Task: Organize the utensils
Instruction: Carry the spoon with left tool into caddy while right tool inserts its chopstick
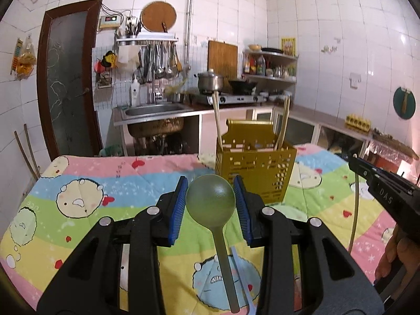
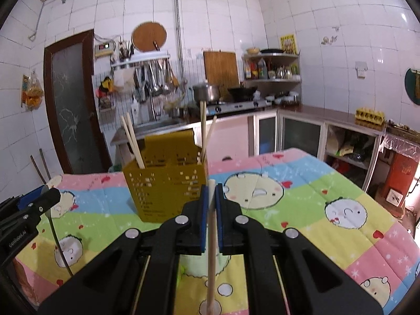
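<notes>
Transport step: spoon (image 1: 210, 202) is gripped in left tool (image 1: 211, 197), chopstick (image 2: 211, 236) pinched in right tool (image 2: 211, 197). Next, both get lowered into holder (image 2: 165, 183) (compartments partly filled).

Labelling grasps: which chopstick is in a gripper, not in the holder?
The chopstick clamped in the right gripper. The other chopsticks stand inside the yellow holder.

White glossy wall tiles (image 1: 328, 26) surround me. A dark-framed frosted door (image 1: 68, 86) stands at left, beside a steel sink (image 1: 155, 110). A gas stove (image 1: 231, 97) sits on the counter, a corner shelf (image 1: 270, 65) above it. A cartoon-print quilt (image 2: 315, 183) covers the worktop.
</notes>
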Demonstrator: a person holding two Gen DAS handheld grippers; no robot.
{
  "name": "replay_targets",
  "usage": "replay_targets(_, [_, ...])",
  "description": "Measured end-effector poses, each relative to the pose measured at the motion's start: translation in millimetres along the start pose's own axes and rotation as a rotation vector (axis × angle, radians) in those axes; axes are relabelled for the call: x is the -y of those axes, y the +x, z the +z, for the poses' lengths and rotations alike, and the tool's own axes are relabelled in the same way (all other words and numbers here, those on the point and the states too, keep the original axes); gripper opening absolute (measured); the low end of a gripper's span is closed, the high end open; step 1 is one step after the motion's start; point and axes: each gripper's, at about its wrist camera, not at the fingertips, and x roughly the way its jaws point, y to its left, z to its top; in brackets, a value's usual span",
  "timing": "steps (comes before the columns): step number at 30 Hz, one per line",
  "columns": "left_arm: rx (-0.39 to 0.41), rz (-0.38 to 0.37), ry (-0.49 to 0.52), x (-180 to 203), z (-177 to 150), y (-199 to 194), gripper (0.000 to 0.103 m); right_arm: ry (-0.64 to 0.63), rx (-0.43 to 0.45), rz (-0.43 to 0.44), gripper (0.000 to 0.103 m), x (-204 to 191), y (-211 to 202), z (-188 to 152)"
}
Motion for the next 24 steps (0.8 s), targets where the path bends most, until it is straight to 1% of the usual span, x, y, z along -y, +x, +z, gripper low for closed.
replay_targets(3, [0.026,0.002,-0.013,-1.3,3.9,-0.6,0.035,-0.006,0.042,-0.003,0.006,-0.2,-3.1,1.9])
replay_targets(11, [0.065,-0.004,-0.022,-1.5,13.1,5.1,0.035,-0.004,0.107,0.014,0.006,-1.5,-5.7,15.2])
replay_targets(15, [0.092,-0.007,-0.026,-0.9,25.9,7.4,0.035,-0.016,0.149,0.018,0.006,-6.0,-7.5,30.4])
replay_targets(19, [0.129,-0.015,-0.027,2.2,49.6,9.9,0.035,-0.008,0.191,0.028,0.006,-7.6,-3.9,56.6])
replay_targets(22, [0.174,-0.016,-0.028,5.9,80.5,15.0,0.035,-0.002,0.233,0.038,0.006,-11.4,2.3,83.4])
replay_targets(24, [0.201,-0.014,-0.029,8.4,98.4,19.2,0.035,-0.009,0.277,0.036,0.006,-15.1,6.7,101.8])
